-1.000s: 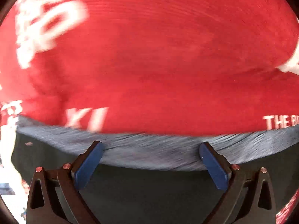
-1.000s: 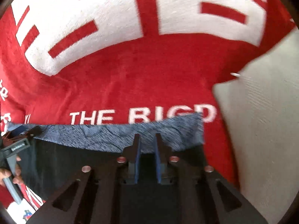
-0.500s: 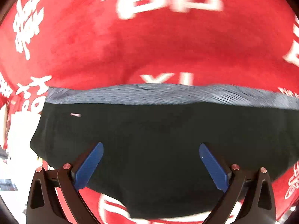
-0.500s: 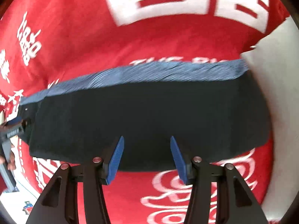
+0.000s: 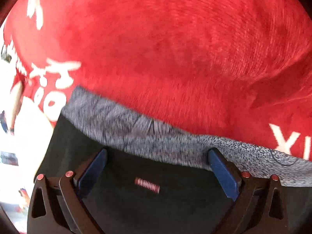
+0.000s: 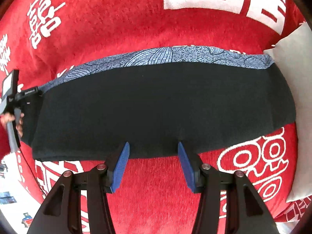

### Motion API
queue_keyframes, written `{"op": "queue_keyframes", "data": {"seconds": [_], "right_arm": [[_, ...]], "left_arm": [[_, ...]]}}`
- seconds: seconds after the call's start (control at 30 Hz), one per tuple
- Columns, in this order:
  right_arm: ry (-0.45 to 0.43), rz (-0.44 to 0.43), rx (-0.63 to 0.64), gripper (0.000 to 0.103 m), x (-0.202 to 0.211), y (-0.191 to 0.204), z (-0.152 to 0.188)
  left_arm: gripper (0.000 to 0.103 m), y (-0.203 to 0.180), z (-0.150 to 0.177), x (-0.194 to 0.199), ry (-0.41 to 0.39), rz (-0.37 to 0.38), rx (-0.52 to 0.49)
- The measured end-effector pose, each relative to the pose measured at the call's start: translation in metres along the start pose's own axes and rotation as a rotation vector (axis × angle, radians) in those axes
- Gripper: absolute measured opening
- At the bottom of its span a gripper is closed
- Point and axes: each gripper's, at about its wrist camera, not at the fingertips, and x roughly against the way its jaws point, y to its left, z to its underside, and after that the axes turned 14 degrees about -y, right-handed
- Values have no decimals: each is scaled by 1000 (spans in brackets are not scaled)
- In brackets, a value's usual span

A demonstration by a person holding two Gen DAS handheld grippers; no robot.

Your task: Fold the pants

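The pants point(image 6: 156, 105) lie folded as a long dark band on the red blanket, with a blue-grey patterned waistband point(image 6: 165, 57) along the far edge. My right gripper point(image 6: 153, 145) is open and empty, its tips at the near edge of the pants. My left gripper point(image 5: 157, 153) is open and empty, low over the left end of the pants point(image 5: 156, 204), its tips near the waistband point(image 5: 136, 128). A small red label point(image 5: 147, 187) shows between its fingers. The left gripper also shows in the right wrist view point(image 6: 13, 101) at the pants' left end.
The red blanket point(image 6: 117, 19) with white lettering covers the surface. A white pillow point(image 6: 300, 97) lies against the right end of the pants. The blanket's left edge and a pale floor point(image 5: 25, 132) show at the left.
The right gripper opened, let go of the waistband and pulled back to the near edge. The left gripper, open throughout, pulled back and then moved forward and left to the waistband's left end.
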Motion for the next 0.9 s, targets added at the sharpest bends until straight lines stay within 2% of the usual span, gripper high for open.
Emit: {"op": "queue_keyframes", "data": {"seconds": [0.1,0.2,0.27,0.37,0.47,0.53,0.7,0.73,0.8,0.9], "right_arm": [[-6,-13,-25,56,11,4,4],[-10,-85,-86,56,13,19,4],[2,-164,-135,56,13,33,9],[44,-308,-202,56,5,63,22],[101,-460,-299,56,-9,93,38],[140,-531,-359,56,-25,116,49],[179,-586,-425,56,-55,152,63],[182,-585,-433,56,-60,156,64],[184,-587,-446,56,-70,163,64],[176,-596,-468,56,-72,165,66]], "left_arm": [[103,3,-2,7,8,14,-18],[103,14,5,27,-1,74,-28],[103,22,17,47,-13,149,-49],[103,22,36,69,-26,216,-119],[103,21,50,79,-43,223,-178],[103,28,56,73,-24,215,-171],[103,53,73,47,42,190,-125],[103,57,78,38,59,210,-120],[103,59,83,37,22,233,-126],[103,62,85,35,12,245,-124]]}}
